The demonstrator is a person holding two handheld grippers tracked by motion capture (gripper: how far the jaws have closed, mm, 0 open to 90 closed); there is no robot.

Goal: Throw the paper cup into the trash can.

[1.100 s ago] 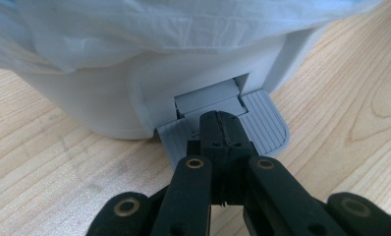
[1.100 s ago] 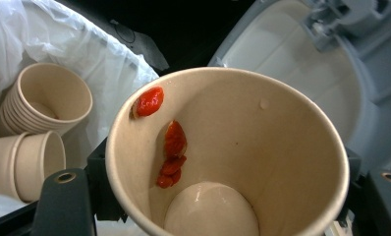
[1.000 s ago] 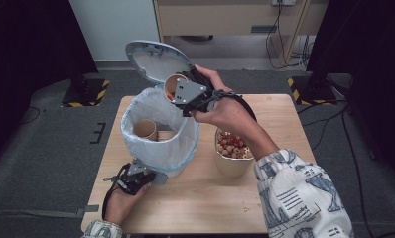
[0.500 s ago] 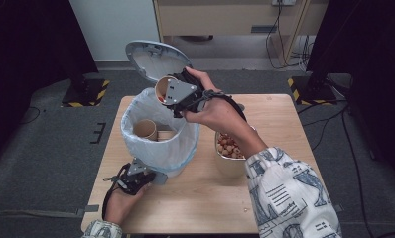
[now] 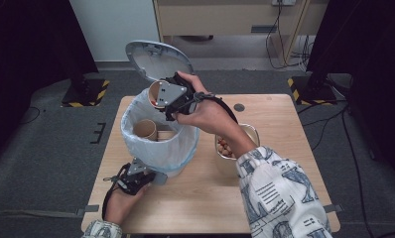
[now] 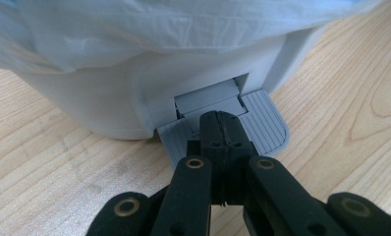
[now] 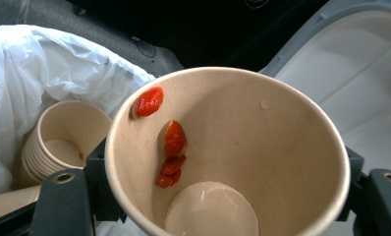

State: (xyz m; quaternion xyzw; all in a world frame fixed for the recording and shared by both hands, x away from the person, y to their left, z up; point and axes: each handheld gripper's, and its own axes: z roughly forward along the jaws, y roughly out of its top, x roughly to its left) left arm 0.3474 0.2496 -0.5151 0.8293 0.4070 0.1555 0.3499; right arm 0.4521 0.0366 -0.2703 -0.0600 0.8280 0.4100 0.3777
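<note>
Paper cup (image 7: 228,152) carried lower over the lined bin (image 5: 158,144) than a second earlier.
The cup, red scraps stuck inside it, is clamped by the right hand-held gripper (image 5: 173,98) and has been brought from beside the raised lid (image 5: 158,58) down to the bin's rim. The pedal (image 6: 223,125) is kept pressed by the fully closed, empty left hand-held gripper (image 6: 222,142) on the surface (image 5: 285,124).

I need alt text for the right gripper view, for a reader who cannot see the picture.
A paper cup, gripped at its sides by the right claw, faces the camera with red food scraps stuck to its inner wall. Behind it at left, stacked cups lie in a bin with a white bag; the open bin lid is at right.
</note>
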